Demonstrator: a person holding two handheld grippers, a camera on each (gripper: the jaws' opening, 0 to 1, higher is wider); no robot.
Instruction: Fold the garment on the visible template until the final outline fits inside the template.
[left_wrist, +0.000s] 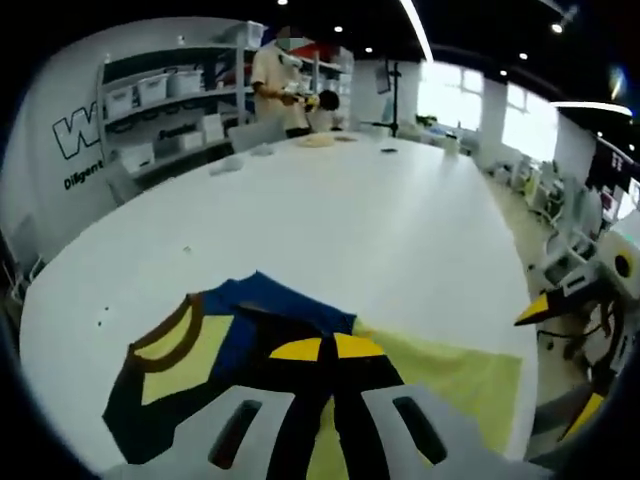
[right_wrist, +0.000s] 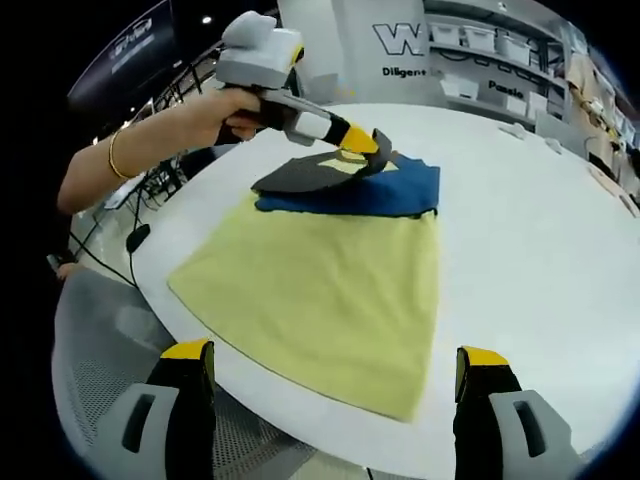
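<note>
A soft shirt lay on the big white table while one claw pinched it.

The garment (right_wrist: 330, 270) was smooth yellow cloth with a blue and dark top part, lying flat near the round table (right_wrist: 540, 240) edge. The left gripper (right_wrist: 362, 150), at 12 o'clock in the right gripper view, was closed on a dark flap. The right gripper (right_wrist: 335, 375) was wide open at 6 o'clock, holding nothing.

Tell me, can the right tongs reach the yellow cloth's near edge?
Probably yes. The right tongs are open with the yellow cloth lying flat just ahead on the white table, nothing between. The left tongs are busy at the far end.
</note>
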